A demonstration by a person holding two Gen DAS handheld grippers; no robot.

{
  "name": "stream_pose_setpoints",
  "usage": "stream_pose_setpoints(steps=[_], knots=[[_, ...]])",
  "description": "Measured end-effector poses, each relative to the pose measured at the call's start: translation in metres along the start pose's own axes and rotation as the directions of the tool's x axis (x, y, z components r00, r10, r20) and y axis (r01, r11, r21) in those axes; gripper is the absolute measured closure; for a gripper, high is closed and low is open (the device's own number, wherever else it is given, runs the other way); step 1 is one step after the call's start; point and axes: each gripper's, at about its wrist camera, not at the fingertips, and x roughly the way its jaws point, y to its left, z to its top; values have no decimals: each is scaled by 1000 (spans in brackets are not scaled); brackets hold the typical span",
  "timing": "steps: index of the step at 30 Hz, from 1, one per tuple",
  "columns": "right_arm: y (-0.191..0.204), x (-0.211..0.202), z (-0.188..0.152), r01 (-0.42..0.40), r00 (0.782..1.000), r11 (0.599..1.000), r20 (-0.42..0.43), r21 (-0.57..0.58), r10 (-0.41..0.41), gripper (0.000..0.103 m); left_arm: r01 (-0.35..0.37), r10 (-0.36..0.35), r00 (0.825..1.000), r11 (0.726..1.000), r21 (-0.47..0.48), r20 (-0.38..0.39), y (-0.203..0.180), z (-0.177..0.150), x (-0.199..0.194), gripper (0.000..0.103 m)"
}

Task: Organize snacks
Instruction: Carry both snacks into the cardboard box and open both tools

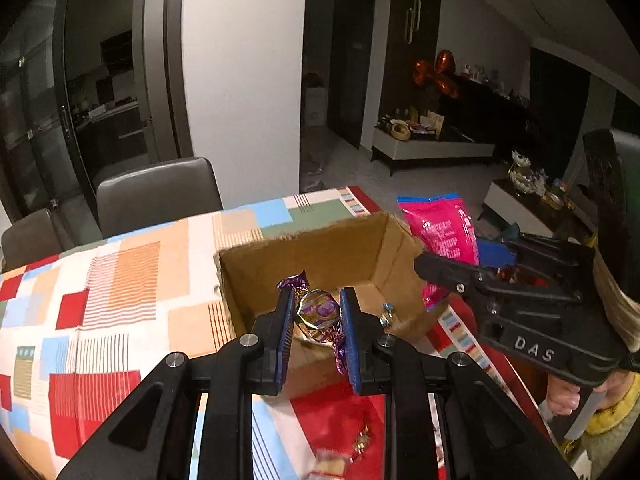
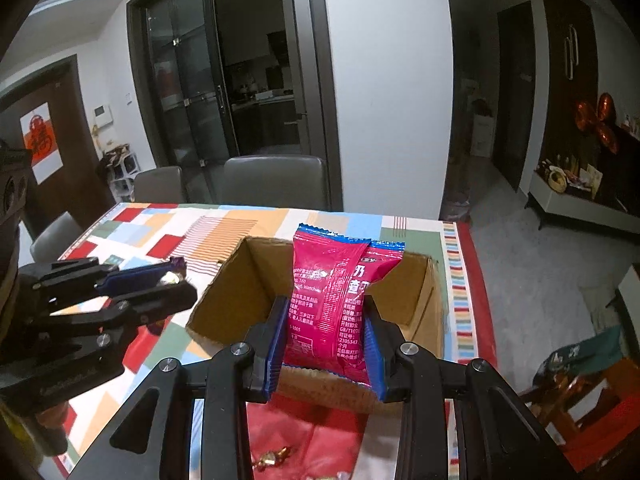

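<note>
My left gripper [image 1: 316, 312] is shut on a purple and gold foil-wrapped candy [image 1: 316, 312], held above the near edge of an open cardboard box [image 1: 320, 248]. The right gripper [image 2: 325, 320] is shut on a pink snack packet with blue ends [image 2: 332, 292], upright over the same box [image 2: 416, 296]. In the left wrist view the right gripper [image 1: 436, 268] and its pink packet [image 1: 444, 236] hang at the box's right side. In the right wrist view the left gripper [image 2: 176, 280] with the candy [image 2: 174, 276] sits left of the box. A small wrapped candy [image 1: 387, 314] lies inside the box.
The box stands on a table with a patchwork cloth [image 1: 120, 280]. Loose wrapped candies lie on the cloth near the front edge [image 2: 272, 458]. Grey chairs [image 1: 160, 196] stand at the far side. The table's right edge [image 2: 468, 280] drops to the floor.
</note>
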Motion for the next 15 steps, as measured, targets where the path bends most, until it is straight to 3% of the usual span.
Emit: stream_pose_setpoints(steps=[8, 9, 10, 11, 12, 15], knots=[[-13, 28, 6, -22, 998, 1000, -52, 23, 23, 67, -33, 33, 999, 999, 5, -8, 6, 10, 26, 79], [-15, 31, 7, -19, 998, 1000, -56, 24, 20, 67, -38, 38, 999, 999, 2, -6, 6, 11, 27, 71], [-16, 33, 7, -8, 998, 1000, -57, 24, 10, 66, -61, 61, 998, 998, -5, 4, 8, 11, 29, 53], [-17, 34, 7, 10, 998, 1000, -61, 24, -8, 57, -76, 76, 997, 997, -8, 15, 8, 11, 30, 45], [-17, 35, 7, 30, 998, 999, -64, 28, -28, 47, -93, 94, 995, 996, -13, 35, 10, 10, 28, 41], [-17, 29, 1, 49, 998, 998, -51, 27, -48, 45, -119, 120, 992, 993, -9, 47, 13, 1, 20, 41]])
